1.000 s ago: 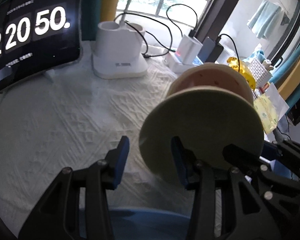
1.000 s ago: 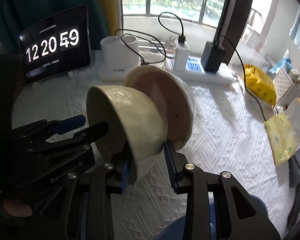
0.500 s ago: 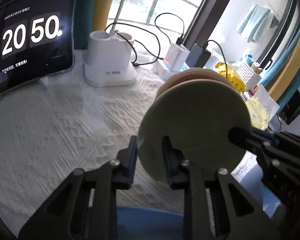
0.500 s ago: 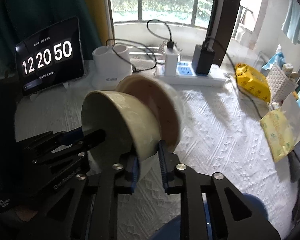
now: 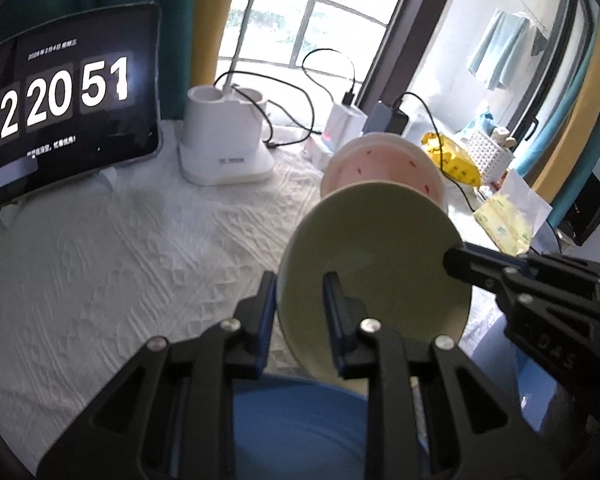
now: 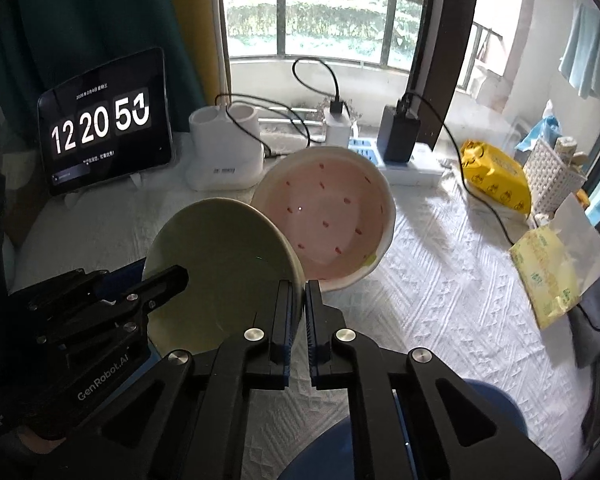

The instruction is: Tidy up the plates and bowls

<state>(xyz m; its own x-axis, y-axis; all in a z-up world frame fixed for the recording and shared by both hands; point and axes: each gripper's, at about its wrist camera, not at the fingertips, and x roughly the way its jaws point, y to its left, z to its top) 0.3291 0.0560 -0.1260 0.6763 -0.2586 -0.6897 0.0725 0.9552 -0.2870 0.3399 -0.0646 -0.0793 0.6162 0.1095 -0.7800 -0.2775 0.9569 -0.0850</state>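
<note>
A pale green bowl [image 5: 376,256] [image 6: 220,256] hangs just above the white cloth, held by both grippers. My left gripper [image 5: 300,284] is shut on its left rim, one pad inside and one outside. My right gripper [image 6: 304,292] is shut on the opposite rim, its pads pressed on the thin edge. Each gripper also shows in the other's view: the right gripper [image 5: 452,258] and the left gripper [image 6: 172,276]. A pink bowl with red specks [image 6: 324,216] [image 5: 376,164] rests right behind the green one. A blue dish [image 5: 300,420] [image 6: 496,404] lies near the front edge, mostly hidden by the grippers.
At the back stand a tablet showing a clock [image 6: 104,124], a white charging dock [image 6: 224,156] and a power strip with plugs and cables [image 6: 400,160]. At the right lie a yellow packet [image 6: 496,176], a white basket [image 6: 552,172] and a tissue pack [image 6: 548,276].
Both grippers closed onto the green bowl's rim. The bowl tipped so that its inside now faces the right wrist camera. The left hand rose slightly with it.
</note>
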